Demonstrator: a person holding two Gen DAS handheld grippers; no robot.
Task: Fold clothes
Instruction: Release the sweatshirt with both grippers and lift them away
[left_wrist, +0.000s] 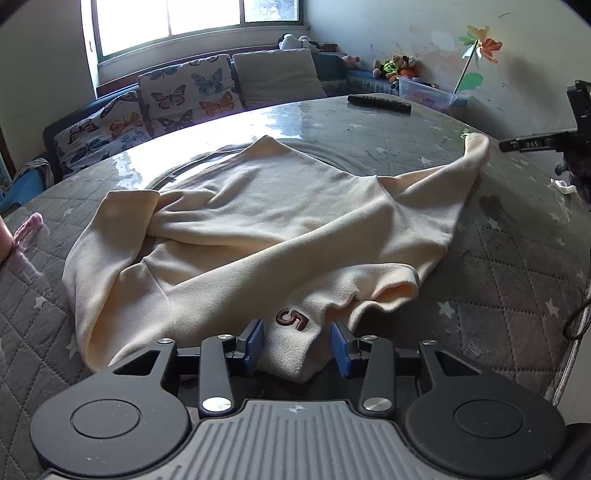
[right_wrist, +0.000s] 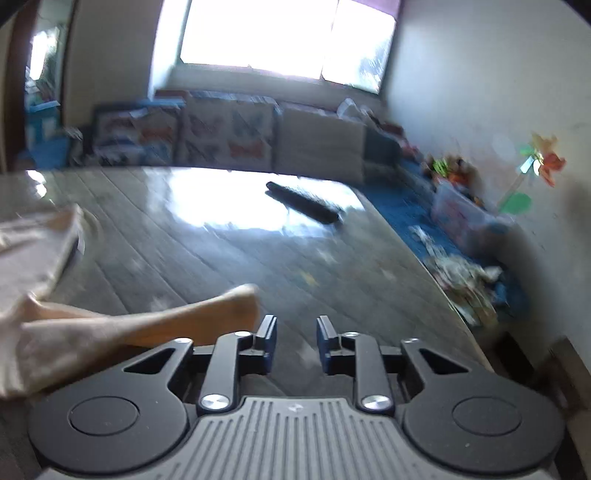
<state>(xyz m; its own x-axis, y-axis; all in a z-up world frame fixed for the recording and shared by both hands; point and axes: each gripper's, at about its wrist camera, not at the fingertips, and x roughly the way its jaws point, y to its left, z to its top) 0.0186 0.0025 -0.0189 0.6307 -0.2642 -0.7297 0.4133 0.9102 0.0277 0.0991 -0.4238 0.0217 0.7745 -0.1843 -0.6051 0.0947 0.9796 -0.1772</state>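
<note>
Left claw (left_wrist: 298, 341) straddles sweater (left_wrist: 258, 221); remote (left_wrist: 379, 103), seemingly, beyond.

Home living room. From my left tongs: a big round table (left_wrist: 498, 258) under a quilted star-print cover. Sofa with butterfly cushions (left_wrist: 173, 96) at 11 o'clock beneath a bright window (left_wrist: 195, 18). Stuffed toys (left_wrist: 397, 66) and a paper pinwheel (left_wrist: 480, 46) at 1 o'clock. TV remote (left_wrist: 379, 103) at 12.

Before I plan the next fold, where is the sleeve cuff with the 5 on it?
In the left wrist view, the cuff lies low and centre, between the open pads of the left claw, on the quilted table.
</note>
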